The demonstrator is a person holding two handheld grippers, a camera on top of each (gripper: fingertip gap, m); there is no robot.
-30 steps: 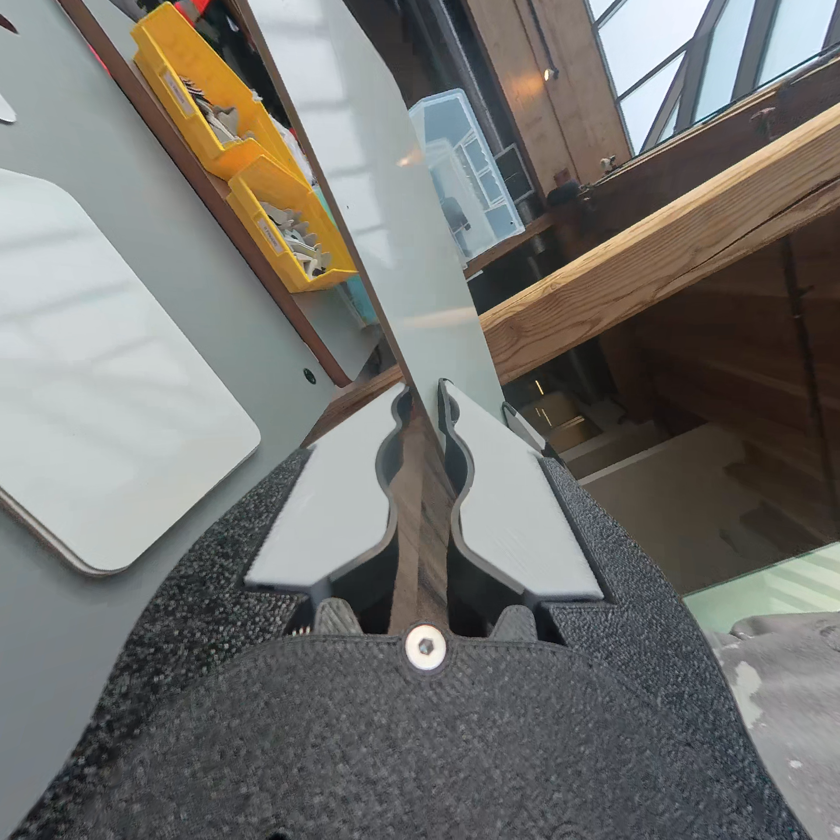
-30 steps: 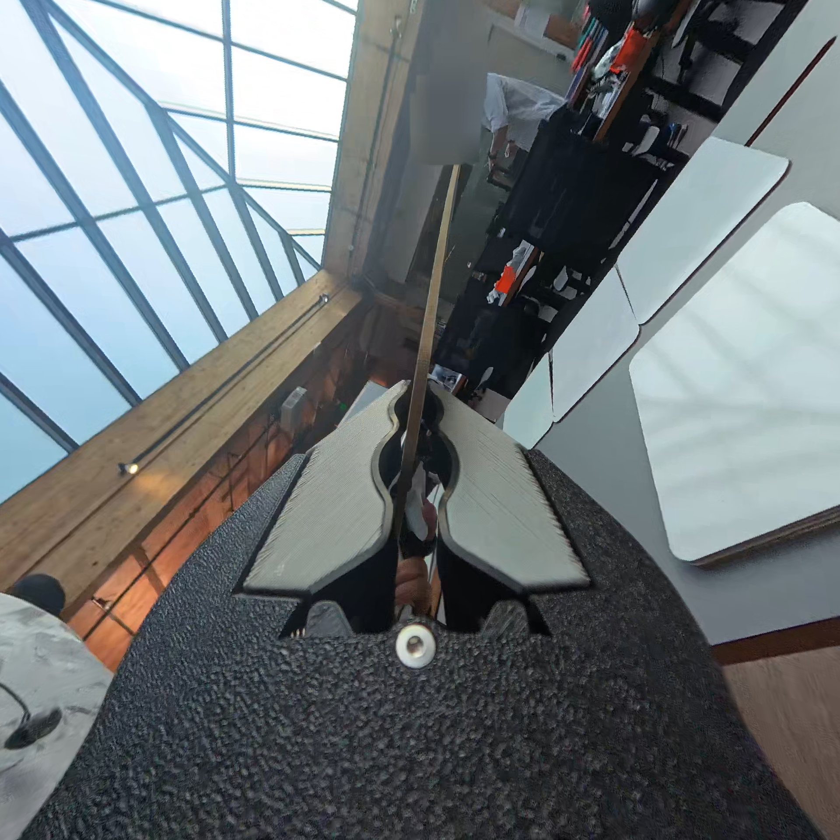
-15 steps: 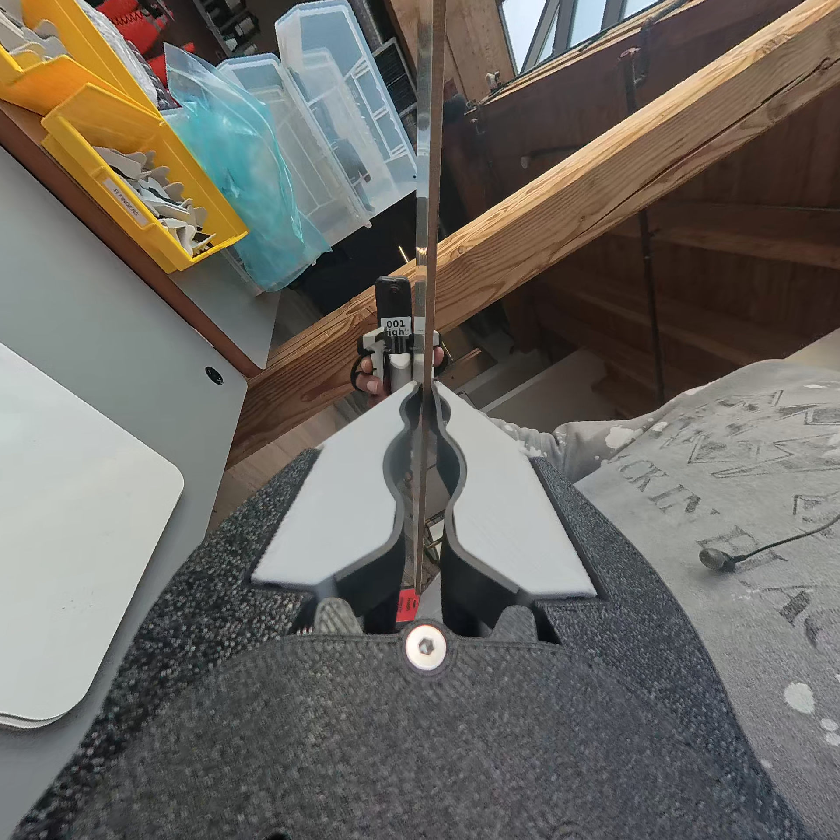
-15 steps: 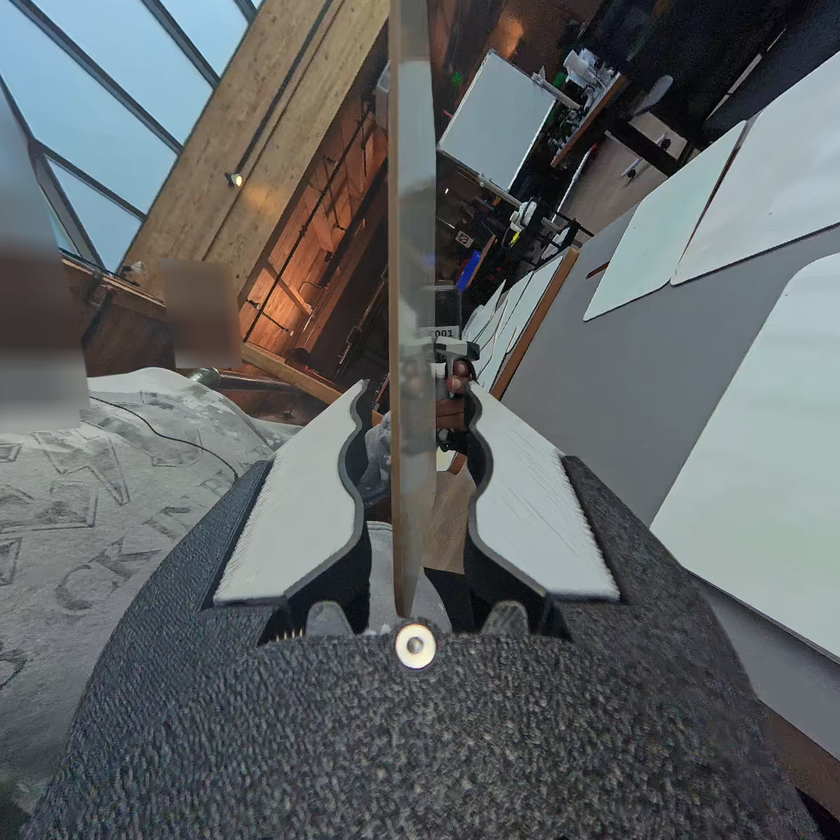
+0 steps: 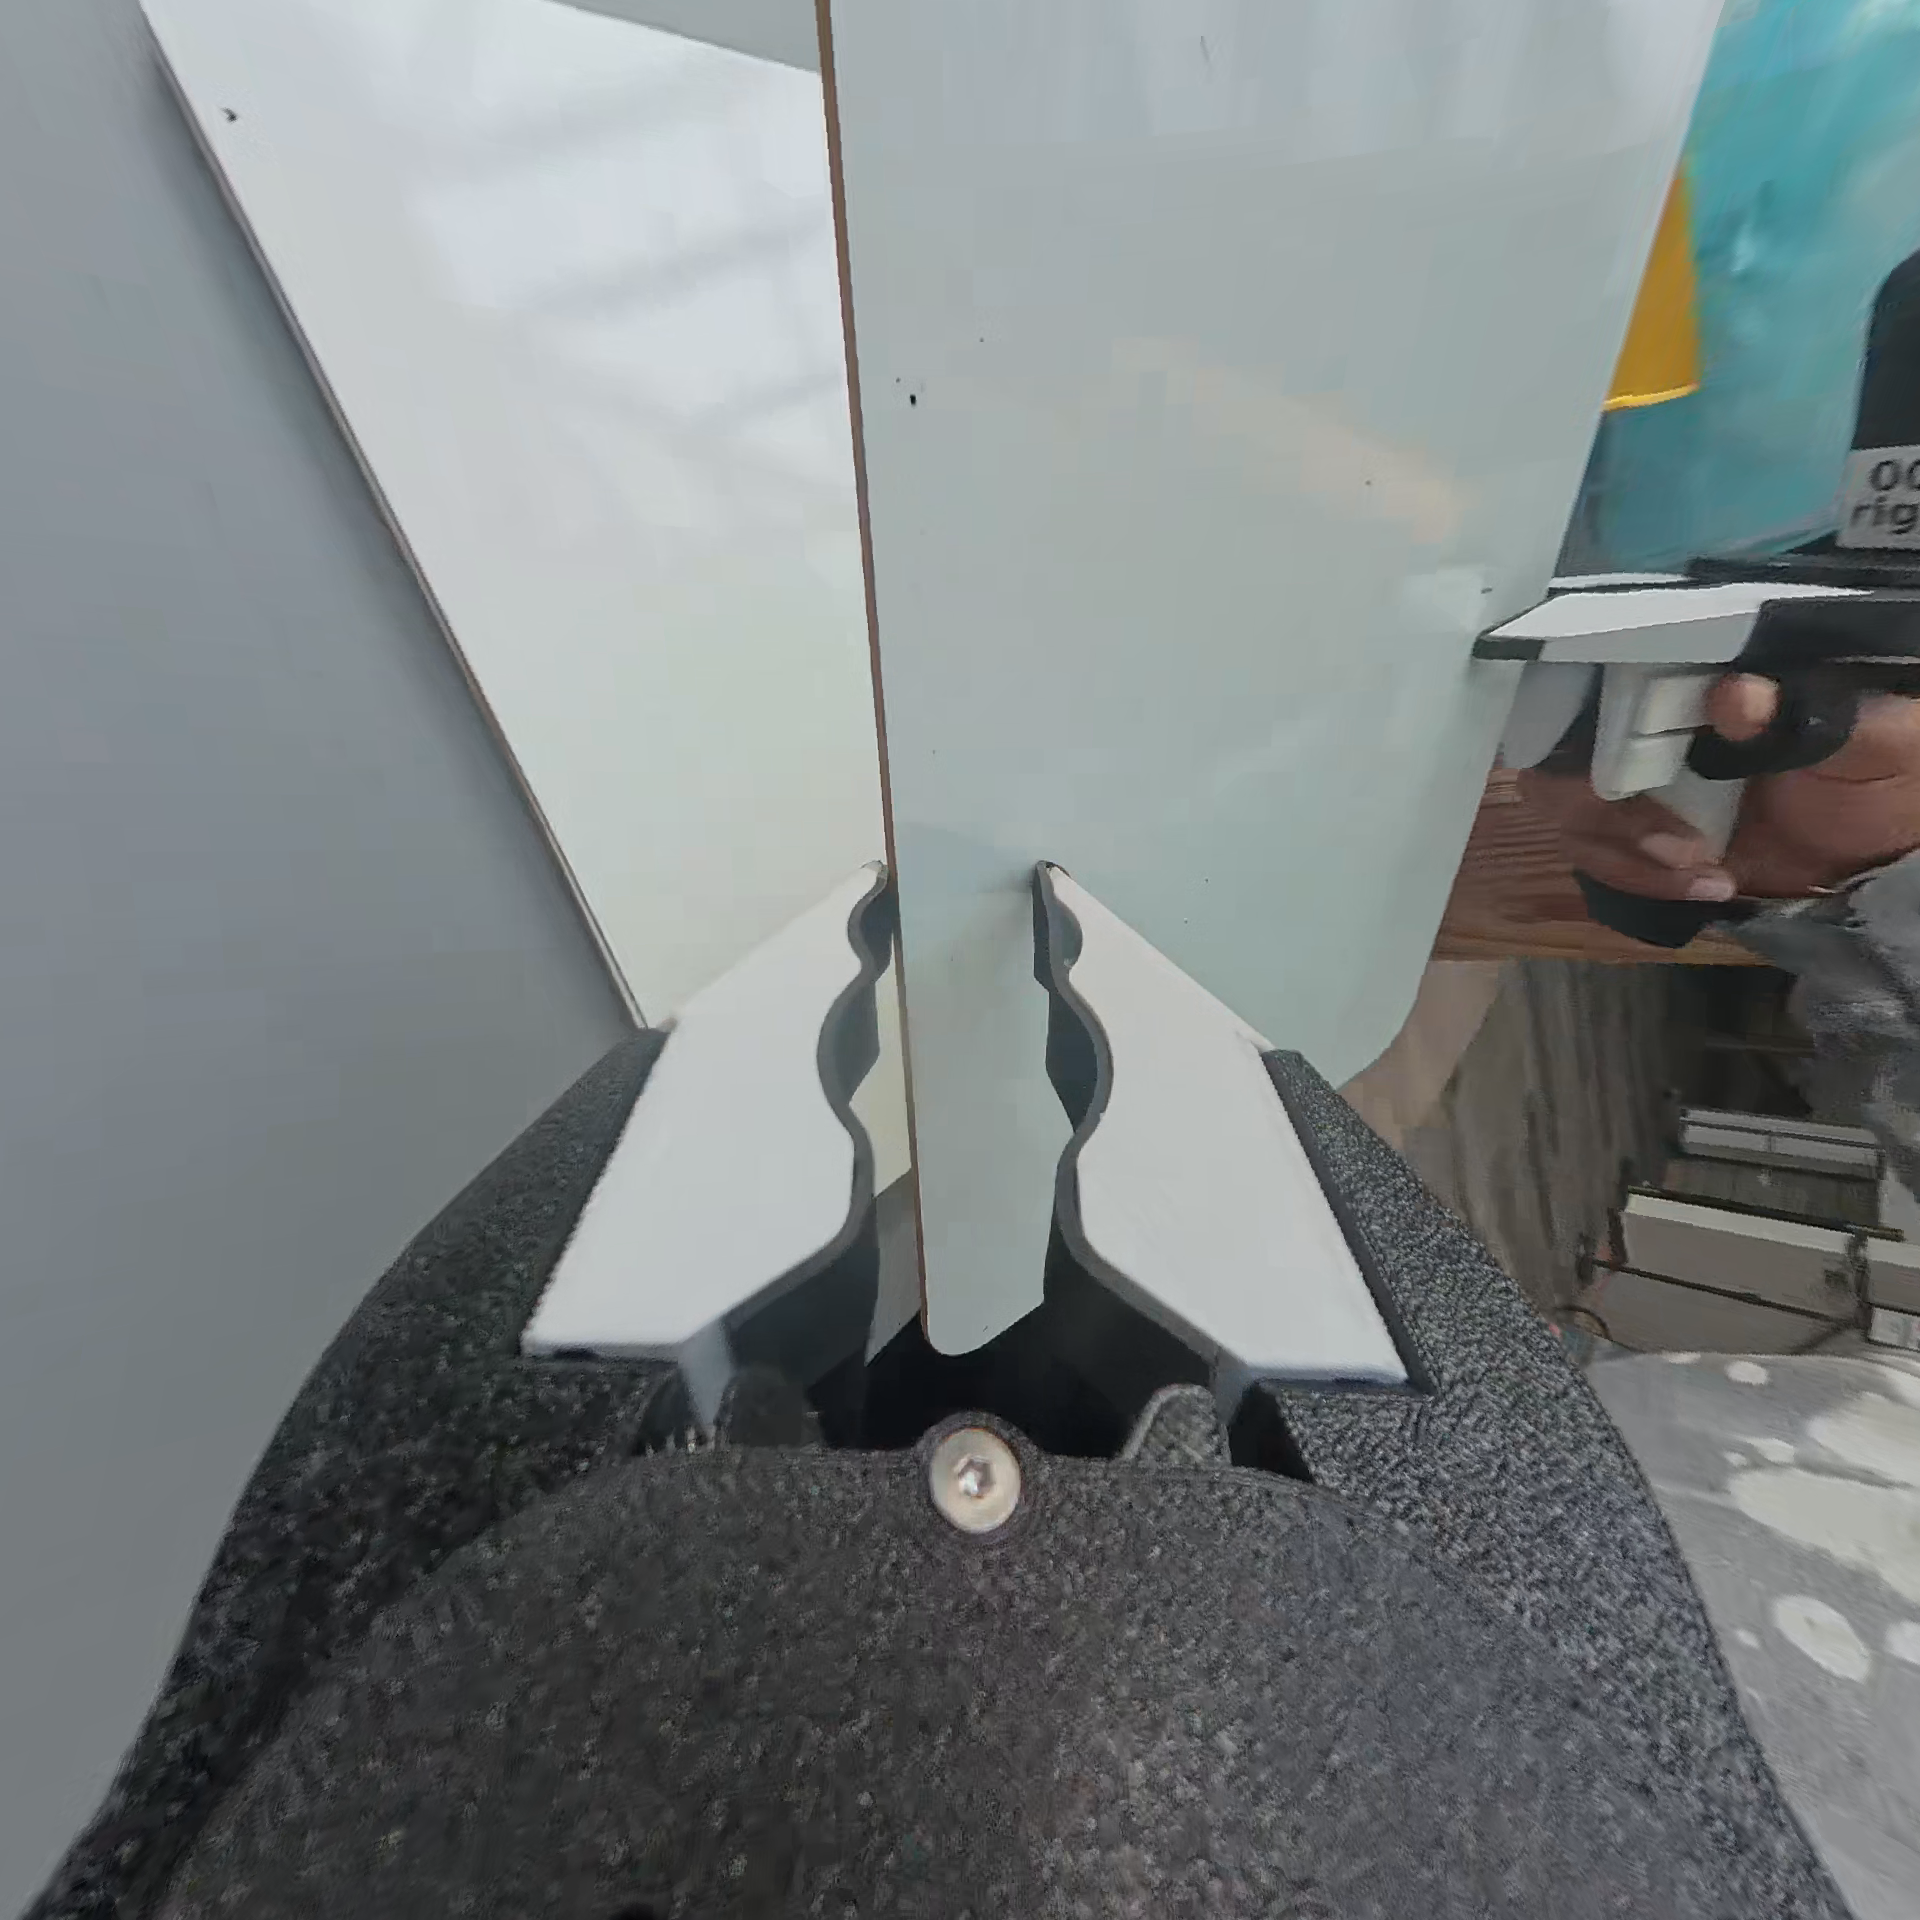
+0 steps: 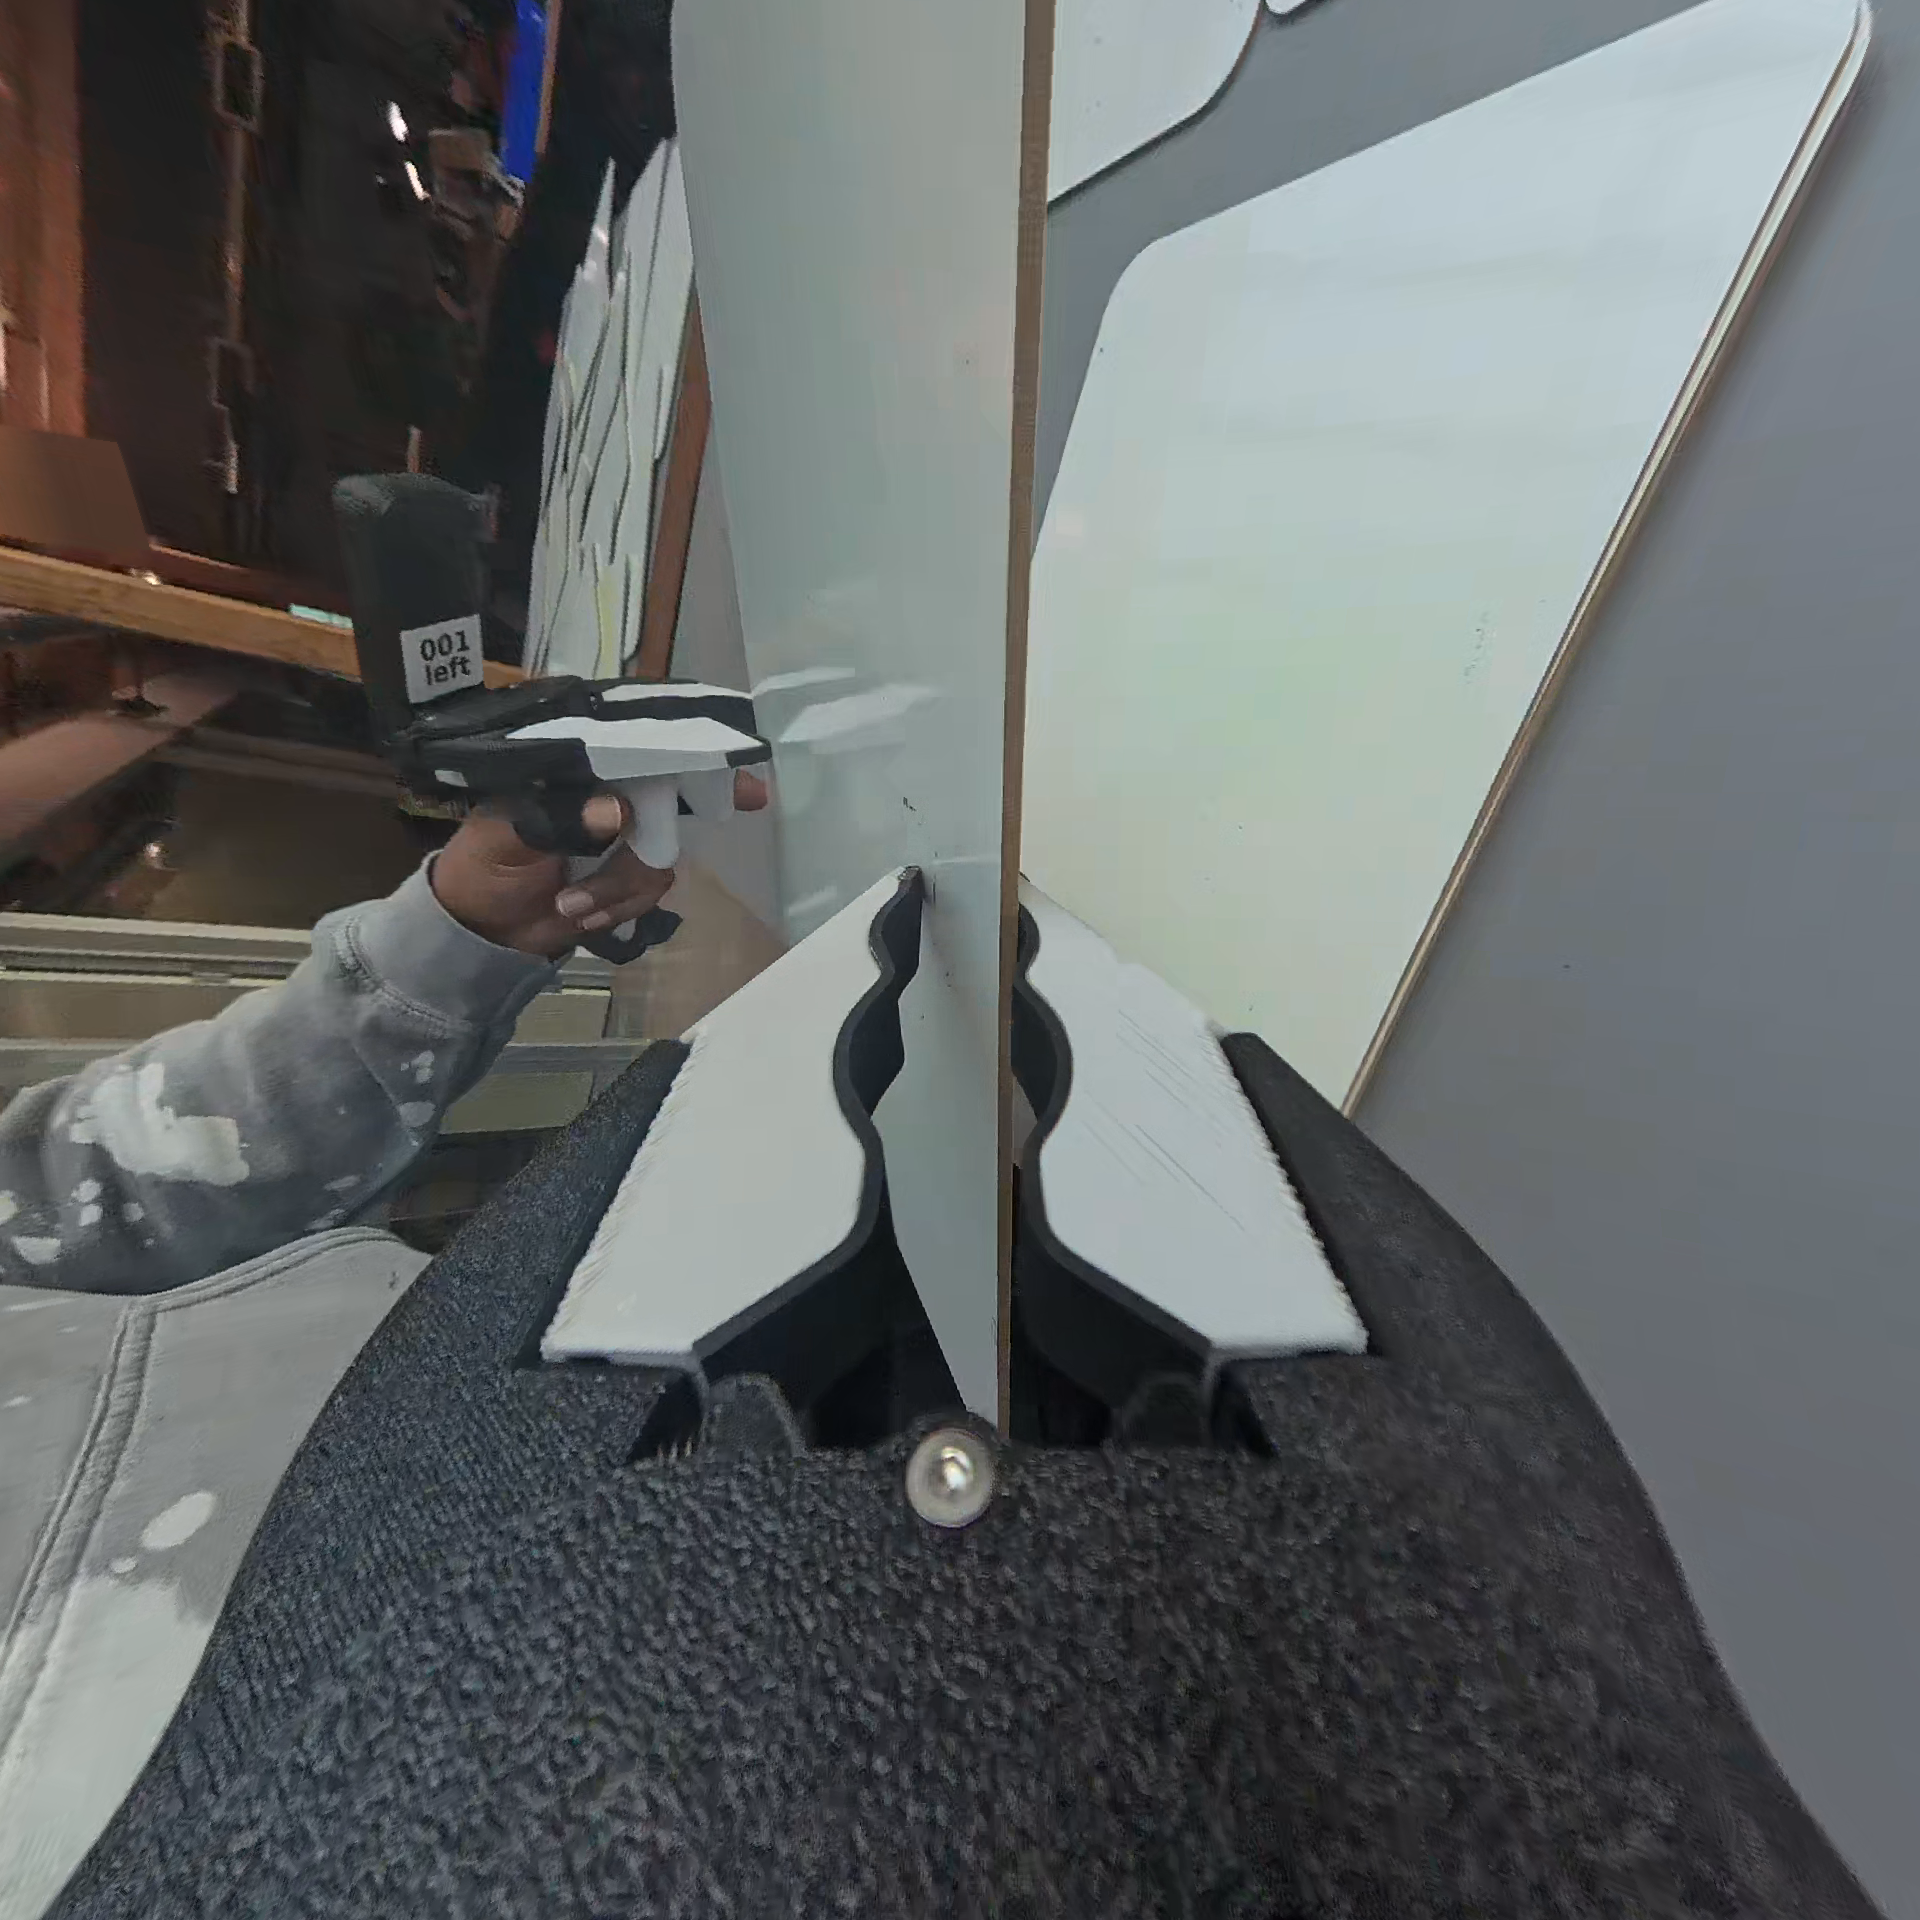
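Observation:
A thin white board with a brown edge (image 5: 1195, 468) stands upright between both grippers. My left gripper (image 5: 961, 883) is shut on one side of it, and a rounded corner of the board sits deep between the fingers. My right gripper (image 6: 971, 883) is shut on the opposite side of the same board (image 6: 862, 416). In the left wrist view the right gripper (image 5: 1486, 644), held by a hand, clamps the board's far edge. In the right wrist view the left gripper (image 6: 758, 727), held by a hand, clamps the other edge.
A second white board (image 5: 571, 416) lies flat on the grey table (image 5: 208, 727); it also shows in the right wrist view (image 6: 1351, 520) on the same table (image 6: 1714, 831). More white boards (image 6: 1132, 94) lie farther off. A yellow bin (image 5: 1652, 312) and a teal bag (image 5: 1787, 208) stand behind.
Both views have swung from the roof beams and windows down to the grey table. The held board has turned from edge-on to showing its white face, close to the flat board.

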